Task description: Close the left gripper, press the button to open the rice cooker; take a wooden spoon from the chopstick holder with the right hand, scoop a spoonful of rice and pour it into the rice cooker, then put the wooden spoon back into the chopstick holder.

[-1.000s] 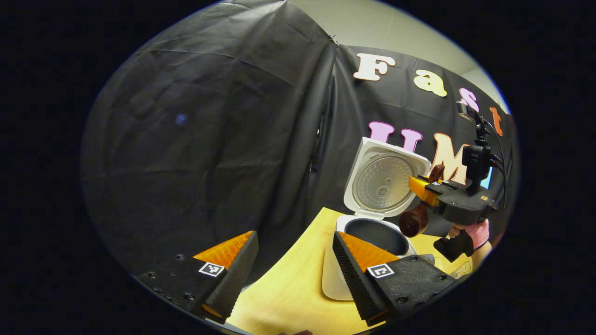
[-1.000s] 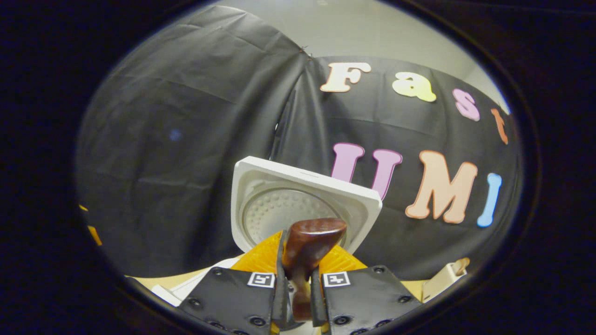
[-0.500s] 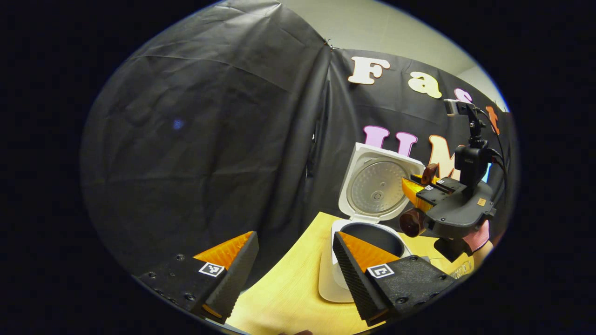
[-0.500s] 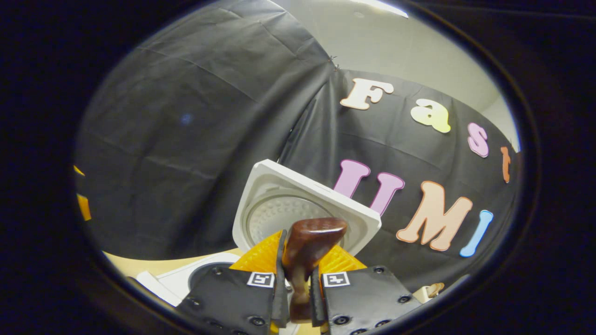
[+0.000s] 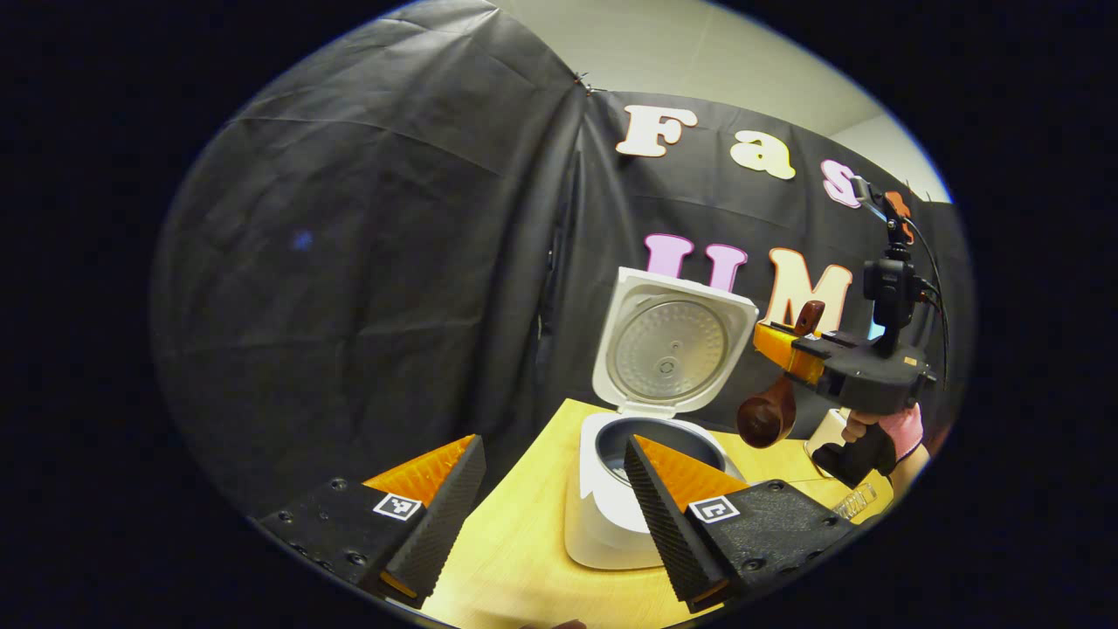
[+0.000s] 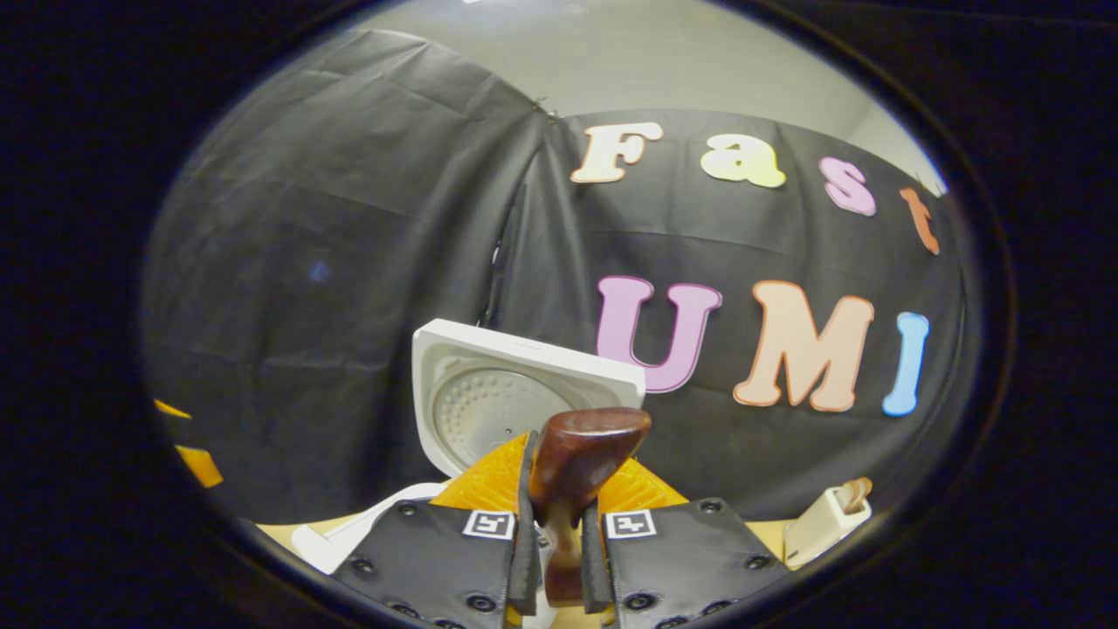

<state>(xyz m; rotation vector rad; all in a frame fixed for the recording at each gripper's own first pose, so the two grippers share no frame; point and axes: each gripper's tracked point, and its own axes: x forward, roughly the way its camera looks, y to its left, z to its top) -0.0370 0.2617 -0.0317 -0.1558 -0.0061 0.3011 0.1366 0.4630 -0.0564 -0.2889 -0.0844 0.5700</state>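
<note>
The white rice cooker [image 5: 611,515] stands on the wooden table with its lid [image 5: 672,349] raised upright and the dark inner pot showing. My left gripper [image 5: 555,489] is open and holds nothing, low in front of the cooker. To the right of the cooker, in the air, my right gripper [image 5: 777,345] is shut on the dark wooden spoon [image 5: 767,419], whose bowl hangs below the fingers, right of the pot's rim. In the right gripper view the spoon handle [image 6: 581,445] sticks up between the shut fingers of my right gripper [image 6: 559,489], with the lid [image 6: 489,402] behind it.
The cream chopstick holder [image 6: 821,524] stands at the right on the table with another utensil in it. A hand in a pink glove [image 5: 900,432] holds the right gripper. The wooden table [image 5: 524,542] extends left of the cooker.
The right gripper has carried the spoon away from above the pot, to the right of the cooker. The left gripper's view has swung, so the cooker sits further left. Both grips are unchanged.
</note>
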